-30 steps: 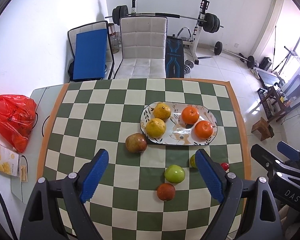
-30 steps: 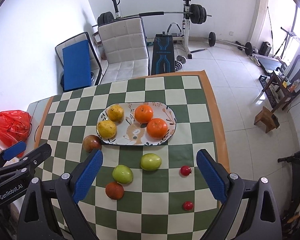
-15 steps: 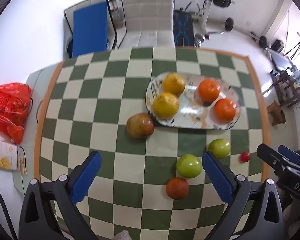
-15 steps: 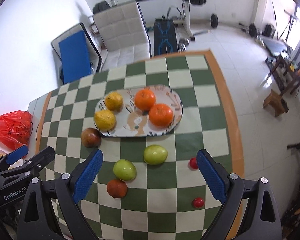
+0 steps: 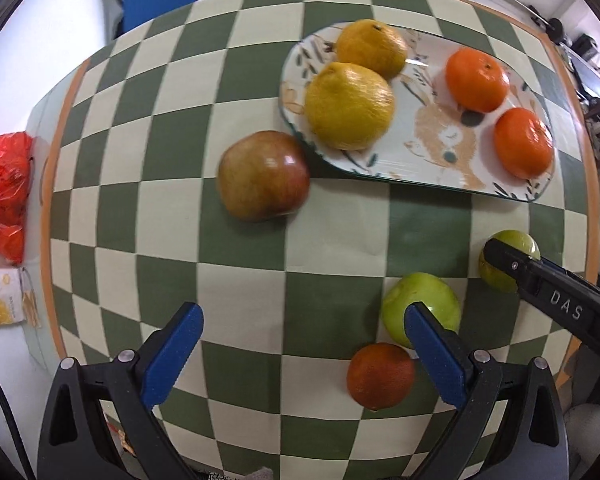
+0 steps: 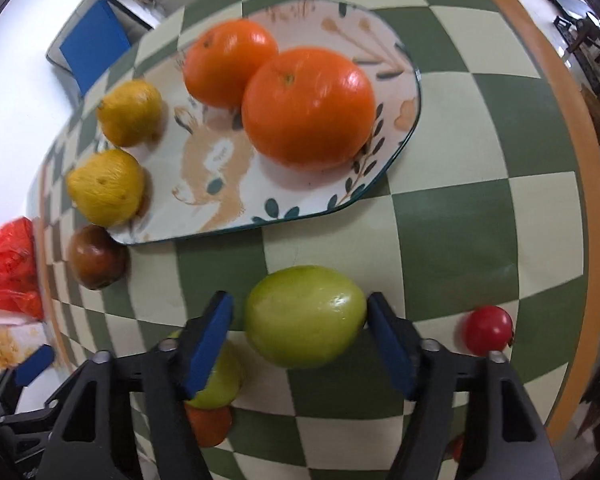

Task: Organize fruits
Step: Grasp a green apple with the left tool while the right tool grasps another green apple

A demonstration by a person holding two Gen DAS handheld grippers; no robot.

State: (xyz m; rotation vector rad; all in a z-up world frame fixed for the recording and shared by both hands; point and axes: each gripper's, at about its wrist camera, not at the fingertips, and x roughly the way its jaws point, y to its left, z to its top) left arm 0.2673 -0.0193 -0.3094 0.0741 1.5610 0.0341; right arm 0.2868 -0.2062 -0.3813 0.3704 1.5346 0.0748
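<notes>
An oval patterned plate [image 5: 428,148] [image 6: 308,196] holds two yellow citrus [image 5: 348,104] and two oranges [image 6: 308,108]. A red-brown apple [image 5: 264,176] lies left of the plate. My right gripper [image 6: 300,320] is open with its fingers on either side of a green fruit [image 6: 304,316] on the table; gaps show beside it. My left gripper [image 5: 300,336] is open and empty above the cloth, with a second green fruit [image 5: 420,304] and a small dark-orange fruit [image 5: 380,376] by its right finger.
The checkered tablecloth [image 5: 180,184] has an orange border. A red cherry tomato [image 6: 488,330] lies right of my right gripper. A red plastic bag [image 5: 2,196] and a snack packet [image 5: 6,300] sit off the left edge. A blue chair [image 6: 94,44] stands behind the table.
Both grippers have come down and forward toward the table. My right gripper now straddles the green fruit. My left gripper is low over the cloth near the apple.
</notes>
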